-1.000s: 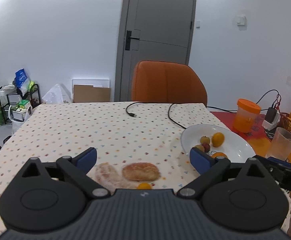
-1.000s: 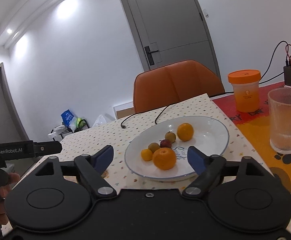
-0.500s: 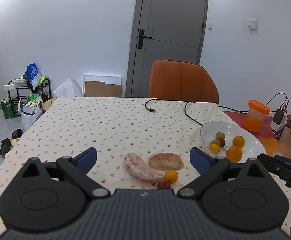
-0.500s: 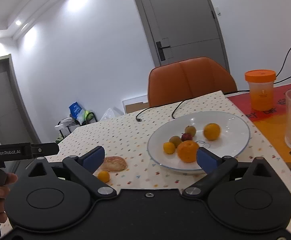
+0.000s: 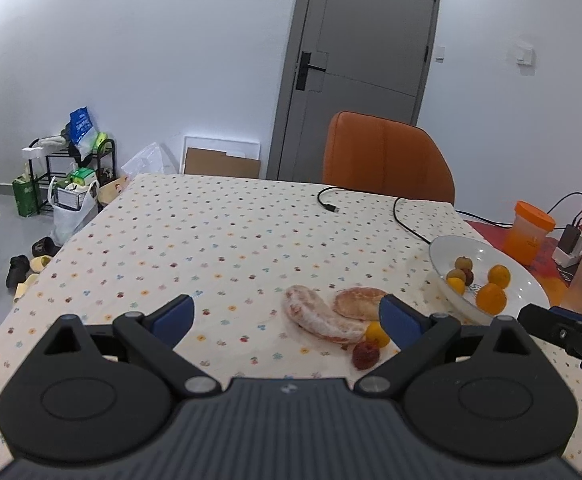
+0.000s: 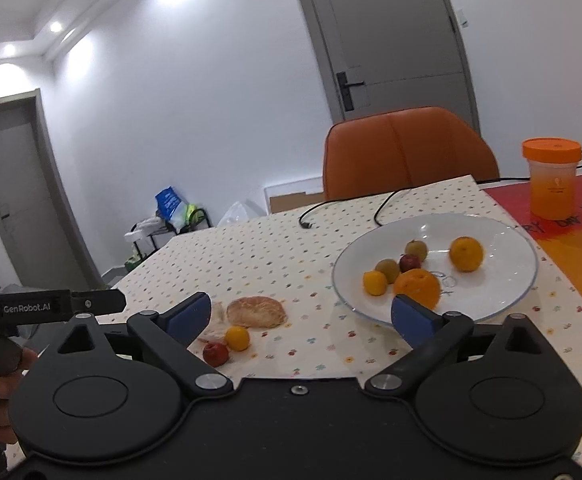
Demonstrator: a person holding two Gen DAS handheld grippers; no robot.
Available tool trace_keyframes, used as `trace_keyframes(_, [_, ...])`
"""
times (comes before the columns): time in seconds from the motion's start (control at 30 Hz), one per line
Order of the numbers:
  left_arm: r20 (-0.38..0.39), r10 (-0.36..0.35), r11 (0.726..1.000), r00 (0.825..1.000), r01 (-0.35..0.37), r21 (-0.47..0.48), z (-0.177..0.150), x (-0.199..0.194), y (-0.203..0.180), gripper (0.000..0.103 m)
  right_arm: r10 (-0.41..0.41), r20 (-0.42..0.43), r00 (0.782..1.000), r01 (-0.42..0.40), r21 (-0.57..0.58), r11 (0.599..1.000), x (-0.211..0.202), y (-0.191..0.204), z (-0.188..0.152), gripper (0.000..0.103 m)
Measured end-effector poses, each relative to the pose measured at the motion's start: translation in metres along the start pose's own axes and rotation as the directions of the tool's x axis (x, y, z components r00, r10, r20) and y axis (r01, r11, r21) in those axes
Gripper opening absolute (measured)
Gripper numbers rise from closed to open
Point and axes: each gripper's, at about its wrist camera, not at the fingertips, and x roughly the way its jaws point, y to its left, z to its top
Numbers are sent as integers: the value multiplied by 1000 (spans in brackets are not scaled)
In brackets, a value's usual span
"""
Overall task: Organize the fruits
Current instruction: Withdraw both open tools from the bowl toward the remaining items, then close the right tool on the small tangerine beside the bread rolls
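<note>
My left gripper (image 5: 287, 318) and right gripper (image 6: 302, 314) both hang jaws spread wide, holding nothing. Just ahead on the table (image 5: 231, 240) lie a red fruit (image 6: 216, 353), small orange (image 6: 237, 338) and peel (image 6: 256, 312); beyond, the plate (image 6: 503, 240) holds more fruit.

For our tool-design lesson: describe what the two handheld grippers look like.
Both the left gripper and right gripper are matte black, with two round discs, angled linkage arms with silver pivot pins, and blue-padded jaws. The left one's handle reads "GenRobot.AI" in white.
</note>
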Motion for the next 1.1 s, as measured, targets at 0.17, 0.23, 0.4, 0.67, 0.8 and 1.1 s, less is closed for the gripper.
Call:
trace_keyframes(0.17, [-8,6,1000,1000,-7,-12,-4,7,7,96,20,-36,999,-20,-3,1000,10,5,-3,74])
trace_keyframes(0.23, [-11,7,1000,1000,-7,-11,-5,11,8,95,27,-52,998,-27,-1,1000,16,6,-4,66])
trace_keyframes(0.4, [-31,4,1000,1000,-4,-14,-6,23,9,90,51,-90,995,-52,-6,999,31,11,-6,57])
trace_keyframes(0.67, [-37,-13,1000,999,12,-10,-4,40,5,76,85,-134,987,-88,-15,996,54,22,-8,47])
trace_keyframes(0.8, [-64,-21,999,998,19,-28,-5,52,9,64,98,-158,983,-102,-19,995,66,24,-7,43])
trace_keyframes(1.1, [-92,-14,999,996,10,-42,-5,68,16,60,130,-209,969,-136,-13,991,92,31,-9,42])
